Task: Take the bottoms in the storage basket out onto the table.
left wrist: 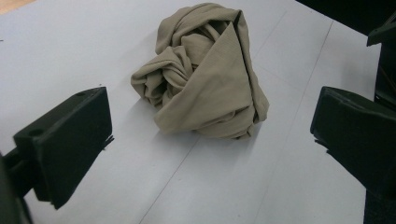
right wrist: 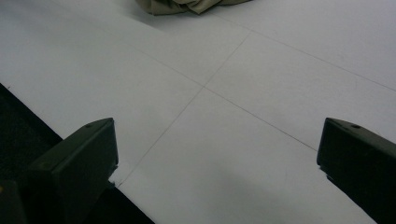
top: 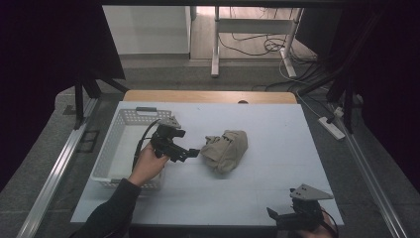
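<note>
A crumpled tan cloth (top: pixel 225 148) lies in a heap near the middle of the white table (top: pixel 277 144). My left gripper (top: pixel 190 153) hovers just left of it, pointing at it, jaws wide apart and empty. In the left gripper view the cloth (left wrist: pixel 205 79) sits ahead between the jaws, a short way off. My right gripper (top: pixel 275 217) rests at the table's front right edge, open and empty. The cloth's lower edge (right wrist: pixel 187 5) appears at the top of the right gripper view, far ahead.
A white slotted basket (top: pixel 130 144) stands on the table's left side, right behind the left hand. A strip of bare wood (top: pixel 208 96) runs along the table's far edge. Beyond are a desk frame and cables on the floor.
</note>
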{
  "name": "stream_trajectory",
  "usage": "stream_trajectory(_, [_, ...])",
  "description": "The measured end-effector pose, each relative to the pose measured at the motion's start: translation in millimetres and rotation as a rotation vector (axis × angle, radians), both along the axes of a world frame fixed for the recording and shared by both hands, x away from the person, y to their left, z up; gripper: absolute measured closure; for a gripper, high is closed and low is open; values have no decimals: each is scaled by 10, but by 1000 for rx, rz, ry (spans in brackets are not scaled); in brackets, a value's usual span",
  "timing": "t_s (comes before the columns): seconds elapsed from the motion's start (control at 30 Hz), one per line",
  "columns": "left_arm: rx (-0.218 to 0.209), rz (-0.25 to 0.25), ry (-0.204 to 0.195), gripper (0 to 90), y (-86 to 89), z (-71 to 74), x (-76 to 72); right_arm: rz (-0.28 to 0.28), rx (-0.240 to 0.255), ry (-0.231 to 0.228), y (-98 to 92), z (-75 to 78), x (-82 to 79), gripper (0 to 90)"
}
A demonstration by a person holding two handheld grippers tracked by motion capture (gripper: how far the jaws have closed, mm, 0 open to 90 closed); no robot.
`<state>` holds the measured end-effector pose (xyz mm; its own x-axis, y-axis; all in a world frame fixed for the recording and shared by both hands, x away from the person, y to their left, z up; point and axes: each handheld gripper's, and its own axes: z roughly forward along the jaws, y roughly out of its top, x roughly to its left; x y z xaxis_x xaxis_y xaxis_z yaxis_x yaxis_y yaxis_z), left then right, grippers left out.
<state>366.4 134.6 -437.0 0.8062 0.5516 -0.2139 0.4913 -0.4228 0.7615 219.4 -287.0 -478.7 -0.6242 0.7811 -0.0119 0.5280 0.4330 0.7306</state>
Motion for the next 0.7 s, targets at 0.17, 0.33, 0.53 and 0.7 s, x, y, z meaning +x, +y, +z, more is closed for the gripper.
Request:
stream_trajectory(0.17, [-10, 16, 4, 0, 36, -14, -23, 1, -1, 0, 1, 0, 0, 0])
stream_trajectory(0.33, [-16, 21, 5, 0, 70, -17, -52, 2, 1, 0, 0, 1, -1, 0])
stream_trajectory(0.53, [-20, 25, -1, 0, 115, -4, -95, 3, 2, -1, -1, 2, -2, 0])
stream_trajectory(0.7, [-26, 27, -4, 0, 158, -5, -136, 4, 2, -2, 0, 2, -3, 0])
